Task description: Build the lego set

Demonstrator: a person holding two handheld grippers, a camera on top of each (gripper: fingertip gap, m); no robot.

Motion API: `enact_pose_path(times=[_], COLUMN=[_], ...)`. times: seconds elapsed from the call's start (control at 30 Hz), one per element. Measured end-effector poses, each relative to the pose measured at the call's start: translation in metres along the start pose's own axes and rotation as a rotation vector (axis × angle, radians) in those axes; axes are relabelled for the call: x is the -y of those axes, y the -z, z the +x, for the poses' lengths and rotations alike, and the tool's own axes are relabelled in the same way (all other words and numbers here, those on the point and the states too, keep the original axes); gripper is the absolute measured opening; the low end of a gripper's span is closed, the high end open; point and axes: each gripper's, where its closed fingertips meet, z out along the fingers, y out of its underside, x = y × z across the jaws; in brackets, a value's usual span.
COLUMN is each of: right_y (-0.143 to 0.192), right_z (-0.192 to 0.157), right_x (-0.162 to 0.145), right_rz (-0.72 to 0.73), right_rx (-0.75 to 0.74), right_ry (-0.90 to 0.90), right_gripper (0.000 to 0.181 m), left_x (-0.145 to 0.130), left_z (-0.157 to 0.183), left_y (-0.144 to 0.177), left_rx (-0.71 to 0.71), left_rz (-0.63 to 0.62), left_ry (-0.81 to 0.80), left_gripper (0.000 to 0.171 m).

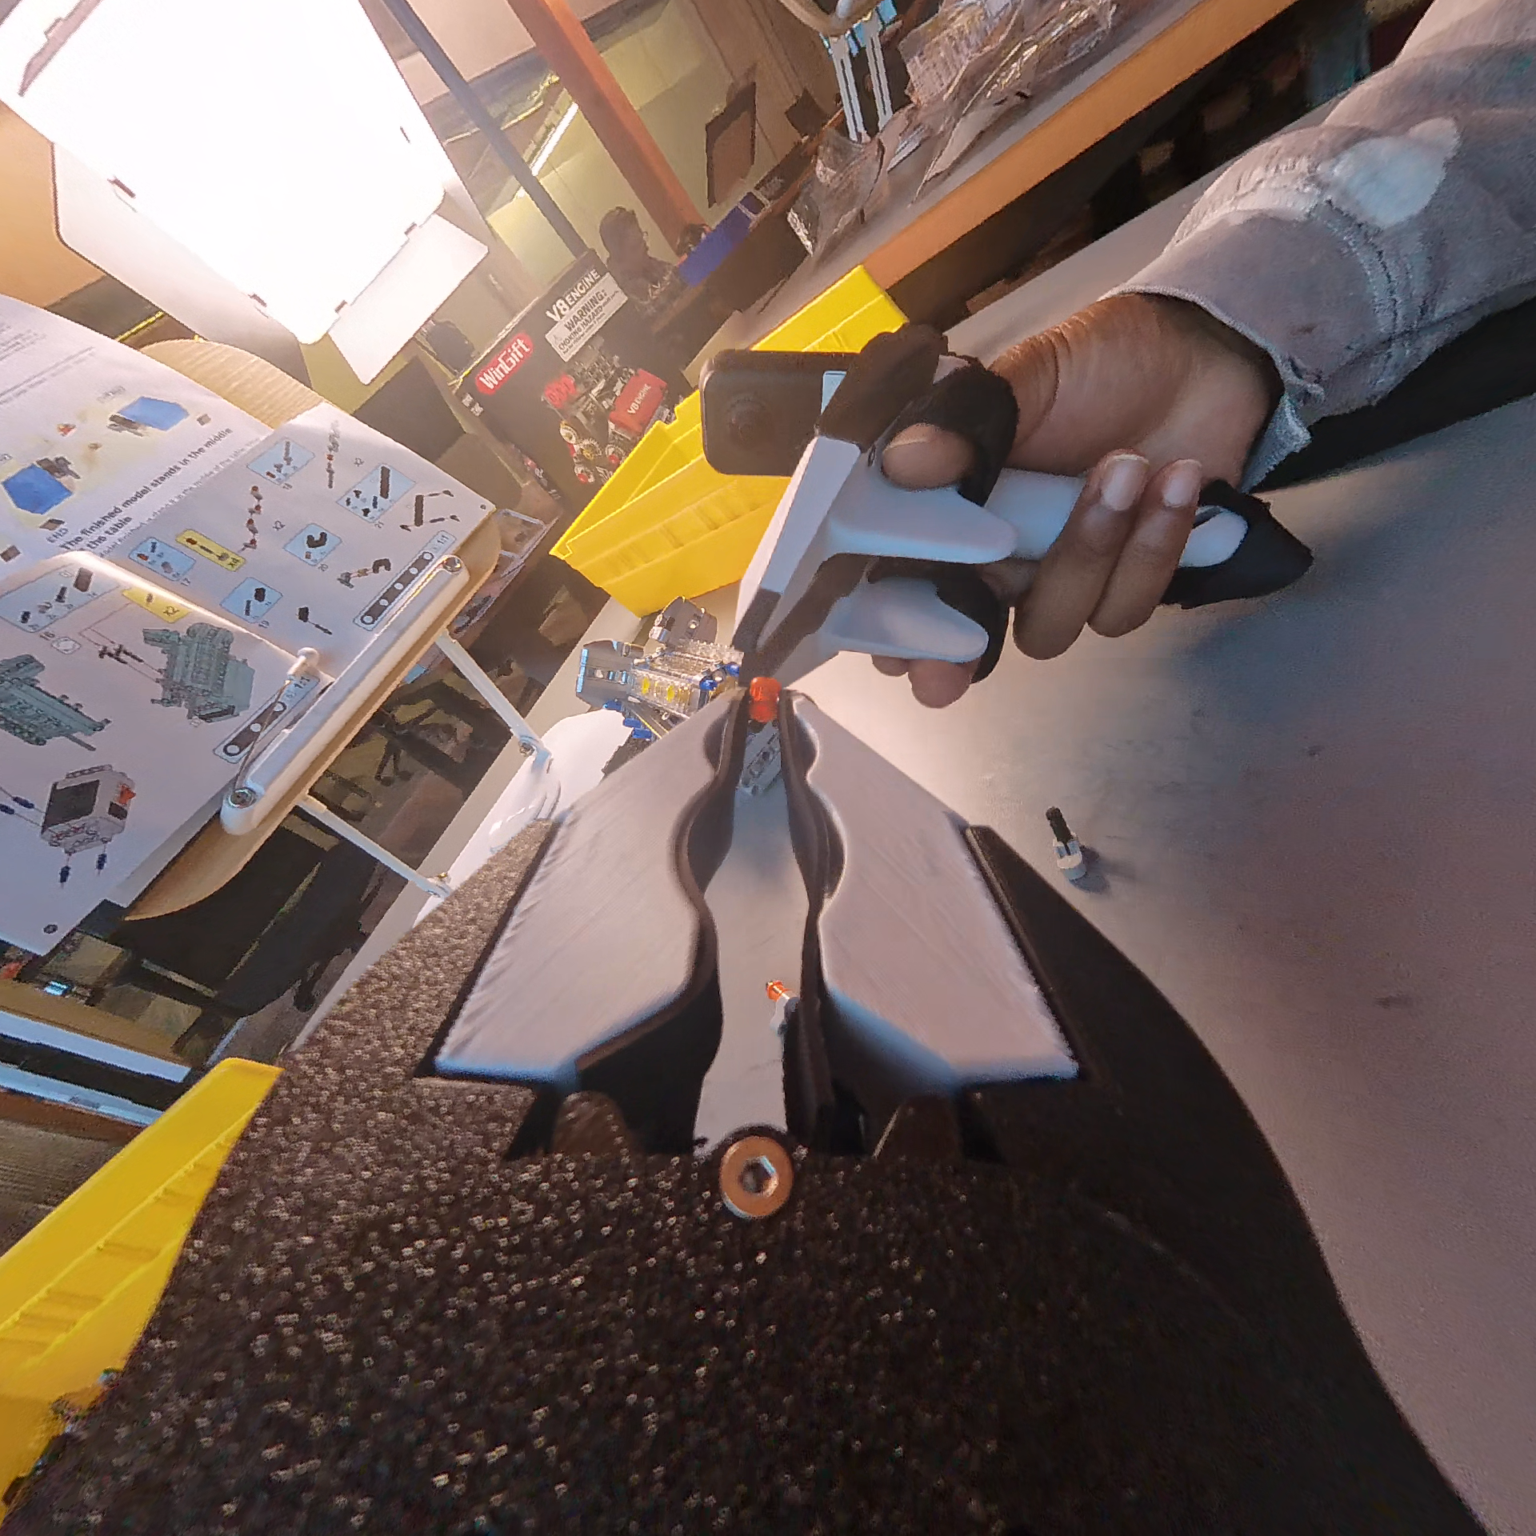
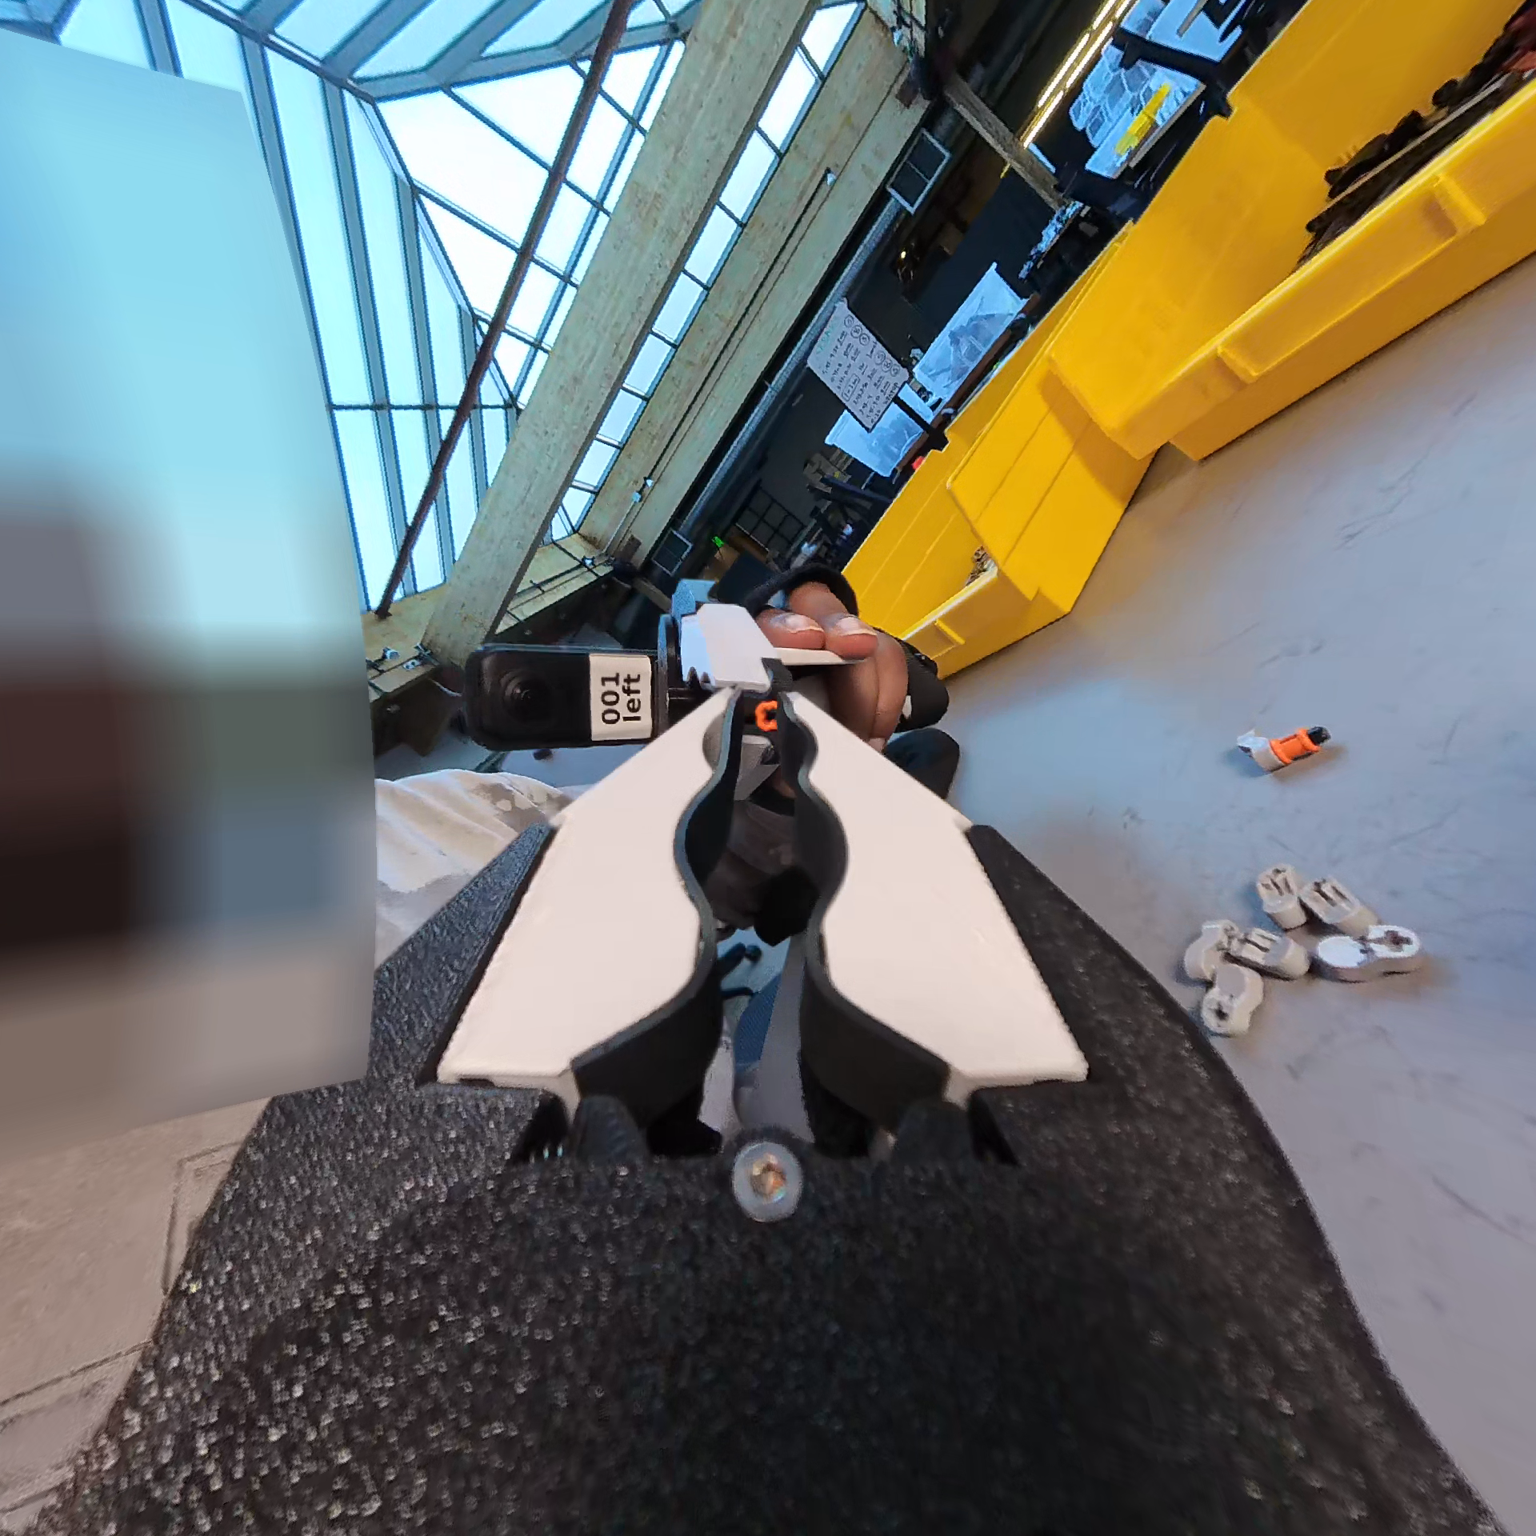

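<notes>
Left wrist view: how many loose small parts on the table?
2: a black-and-grey pin right of the left gripper, an orange-tipped piece seen between its fingers. Others may be hidden.

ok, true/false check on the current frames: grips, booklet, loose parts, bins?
1. The left gripper has its fingers closed on a small grey piece. True.
2. The instruction booklet lies flat on the table. False: it is propped open on a stand.
3. A cluster of grey connectors lies loose on the table. True.
4. The bins are blue. False: they are yellow.
5. The right gripper is far from the left one. False: its tips meet the left gripper's at the orange piece on top of the grey piece.
</notes>
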Motion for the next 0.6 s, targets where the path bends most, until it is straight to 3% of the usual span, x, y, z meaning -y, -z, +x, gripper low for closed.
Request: enact_pose_path(times=[0.4, 0.5, 0.6], right_y=[-0.002, -0.002, 0.000], right_z=[-0.003, -0.005, -0.006], right_x=[-0.015, -0.018, -0.018], right_rz=[-0.130, -0.161, -0.170], right_rx=[-0.075, -0.083, -0.100], right_ry=[0.208, 0.247, 0.287], right_gripper=[0.029, 0.028, 0.014], left_x=[0.005, 0.005, 0.006], left_z=[0.004, 0.008, 0.010], left_y=[0.000, 0.000, 0.000], left_rx=[-0.006, -0.014, -0.028], left_rz=[0.026, 0.028, 0.038], left_ry=[-0.020, -0.031, -0.018], left_gripper=[0.005, 0.005, 0.005])
